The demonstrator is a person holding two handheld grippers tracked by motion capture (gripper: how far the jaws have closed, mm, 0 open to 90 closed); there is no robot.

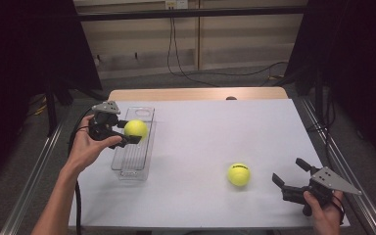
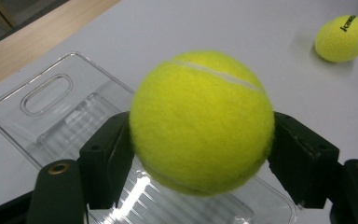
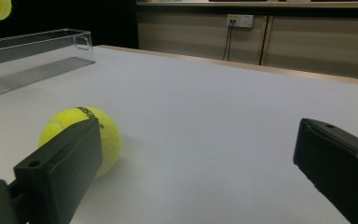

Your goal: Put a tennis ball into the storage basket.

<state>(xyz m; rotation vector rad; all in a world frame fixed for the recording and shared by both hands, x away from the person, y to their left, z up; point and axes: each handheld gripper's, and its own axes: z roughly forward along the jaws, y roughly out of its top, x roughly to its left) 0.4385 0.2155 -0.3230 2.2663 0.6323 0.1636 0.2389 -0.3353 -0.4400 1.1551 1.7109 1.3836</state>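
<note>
The white table point(image 1: 200, 132) has plenty of bare top across its middle and far side, with a strip of bare wood along its far edge. A clear plastic tray point(image 1: 144, 113) lies lengthwise near the left edge, and metal rails run down both long sides of the table.

The left gripper point(image 1: 129, 135) hangs over the tray with its jaws pressed on either side of a tennis ball point(image 1: 136, 129), held clear above the tray's ribbed floor. From the left gripper view the black pads point(image 2: 106, 158) bite into the felt at both sides of the ball point(image 2: 201, 122).

The right gripper point(image 1: 290, 172) sits low by the near right corner, its jaws spread wide with nothing between them. A second tennis ball point(image 1: 239, 174) rests on the table just left of it, not touching; in the right gripper view that ball point(image 3: 70, 128) lies partly behind one jaw.

Beyond the table are pale wall panels, trailing cables on a grey floor, and dark curtains on either side.
</note>
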